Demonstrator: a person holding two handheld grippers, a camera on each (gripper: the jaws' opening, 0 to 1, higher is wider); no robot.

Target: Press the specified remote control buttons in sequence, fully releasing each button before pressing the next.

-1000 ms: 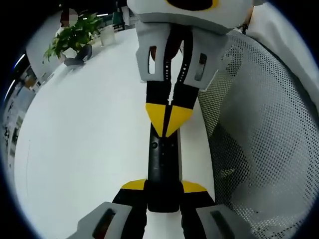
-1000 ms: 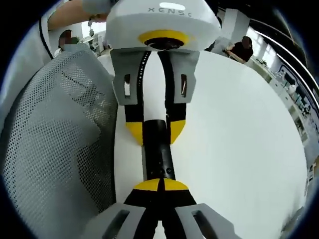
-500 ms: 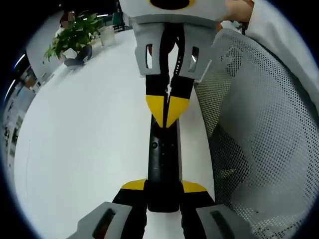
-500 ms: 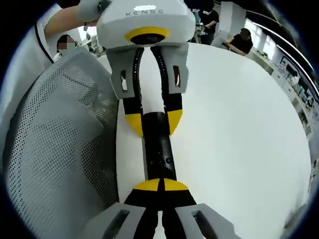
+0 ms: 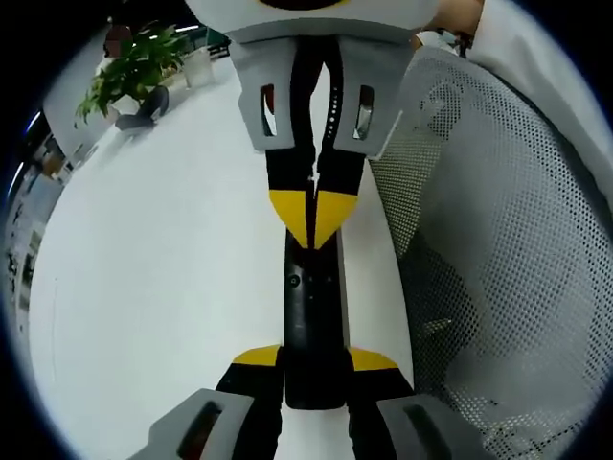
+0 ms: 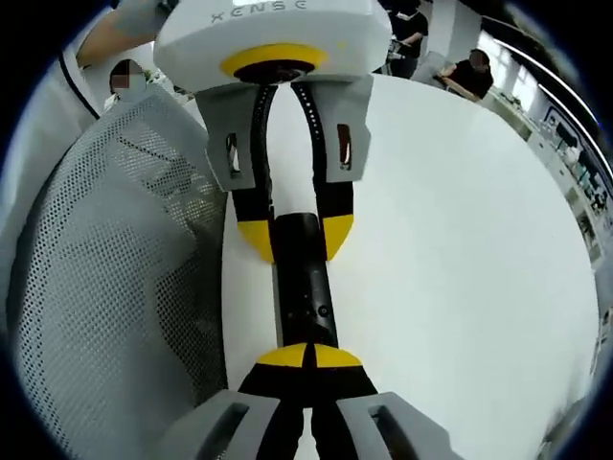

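Note:
A black remote lies lengthwise over the white table, its near end clamped between the yellow pads of my left gripper. My right gripper comes down from the top of the left gripper view, shut, with its joined yellow tips on the remote's far part. In the right gripper view the same remote runs away from my shut right gripper, whose tips meet over its button face. The left gripper grips its other end there. I cannot tell whether a button is pressed down.
The white table stretches wide to one side. A grey mesh chair back stands close against the table edge beside the remote, also seen as mesh. A potted plant sits far off; people sit in the background.
The right gripper's shut tips shifted slightly along the remote, away from the left gripper's pads, and its body now looms larger. The left gripper still clamps the remote.

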